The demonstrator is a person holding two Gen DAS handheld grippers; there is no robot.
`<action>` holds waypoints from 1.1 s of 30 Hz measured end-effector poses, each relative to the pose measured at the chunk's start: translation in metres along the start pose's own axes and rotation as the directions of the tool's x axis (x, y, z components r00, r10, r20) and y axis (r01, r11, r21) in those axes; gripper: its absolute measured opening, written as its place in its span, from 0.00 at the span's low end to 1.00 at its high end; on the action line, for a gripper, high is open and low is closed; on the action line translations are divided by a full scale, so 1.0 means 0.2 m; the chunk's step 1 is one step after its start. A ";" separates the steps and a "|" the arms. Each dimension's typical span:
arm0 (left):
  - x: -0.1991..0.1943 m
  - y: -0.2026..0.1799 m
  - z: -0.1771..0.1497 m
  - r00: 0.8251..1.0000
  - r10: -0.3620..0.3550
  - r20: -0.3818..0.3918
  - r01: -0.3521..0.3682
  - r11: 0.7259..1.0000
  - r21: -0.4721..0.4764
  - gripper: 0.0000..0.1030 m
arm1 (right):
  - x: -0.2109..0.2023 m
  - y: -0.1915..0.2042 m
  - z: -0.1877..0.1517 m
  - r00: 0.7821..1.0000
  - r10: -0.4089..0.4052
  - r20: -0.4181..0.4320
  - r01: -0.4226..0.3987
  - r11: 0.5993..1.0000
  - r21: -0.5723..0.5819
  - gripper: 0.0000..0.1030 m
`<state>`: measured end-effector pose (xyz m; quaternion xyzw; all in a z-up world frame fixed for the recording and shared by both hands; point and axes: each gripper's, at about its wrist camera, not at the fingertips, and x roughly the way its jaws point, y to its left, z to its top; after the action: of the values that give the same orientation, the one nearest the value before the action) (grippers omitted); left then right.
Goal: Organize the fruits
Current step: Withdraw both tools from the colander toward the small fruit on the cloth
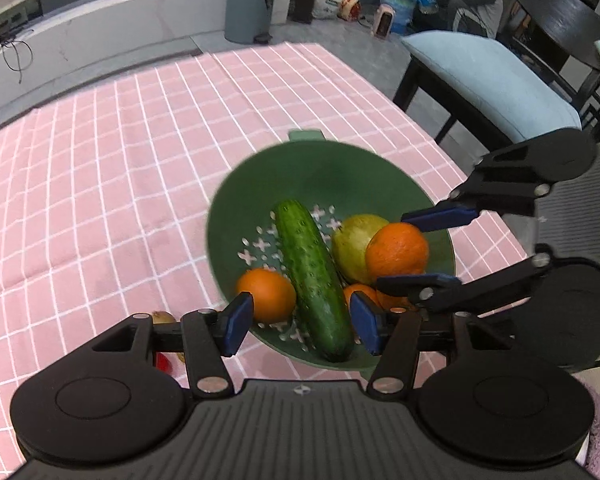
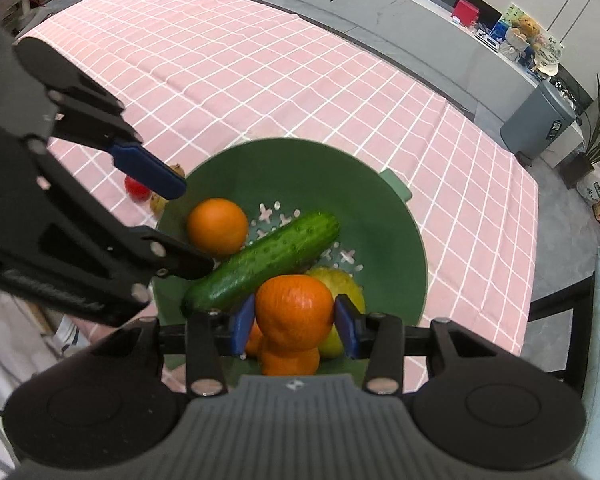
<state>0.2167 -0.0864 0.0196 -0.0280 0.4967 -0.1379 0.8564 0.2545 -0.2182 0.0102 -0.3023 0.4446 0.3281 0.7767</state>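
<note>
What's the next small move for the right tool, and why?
Probably lower and open: the right tool is shut on an orange just above the green colander, over other fruit. The left tool stands open beside the cucumber.

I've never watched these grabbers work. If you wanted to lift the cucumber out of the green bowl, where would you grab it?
Probably around the middle of the cucumber, coming down from above with the fingers across its width. It lies long and slanted in the colander, its lower end tucked against the wall. On one side an orange sits close, so there is little room.
</note>
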 end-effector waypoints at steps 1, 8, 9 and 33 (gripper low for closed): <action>-0.01 0.01 0.00 1.000 0.004 0.009 -0.004 1.000 -0.003 0.63 | 0.01 0.00 0.01 1.000 0.006 0.000 -0.006 1.000 0.006 0.39; -0.08 0.07 0.00 0.998 0.049 0.047 -0.048 0.999 -0.023 0.64 | 0.12 0.00 0.04 1.000 0.017 -0.019 -0.017 1.000 0.026 0.39; -0.08 0.08 -0.01 0.997 0.056 0.048 -0.055 0.998 -0.024 0.64 | 0.12 0.01 0.04 1.000 0.018 -0.013 -0.017 0.999 0.028 0.40; -0.20 0.32 -0.20 0.984 0.147 0.099 -0.148 0.989 0.002 0.63 | -0.07 0.36 0.10 0.953 -0.167 0.253 0.142 0.984 0.111 0.57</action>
<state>0.1776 -0.0102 0.0208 0.0061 0.4541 -0.0751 0.8878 0.2026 -0.1630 0.0189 -0.2542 0.3277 0.2826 0.8649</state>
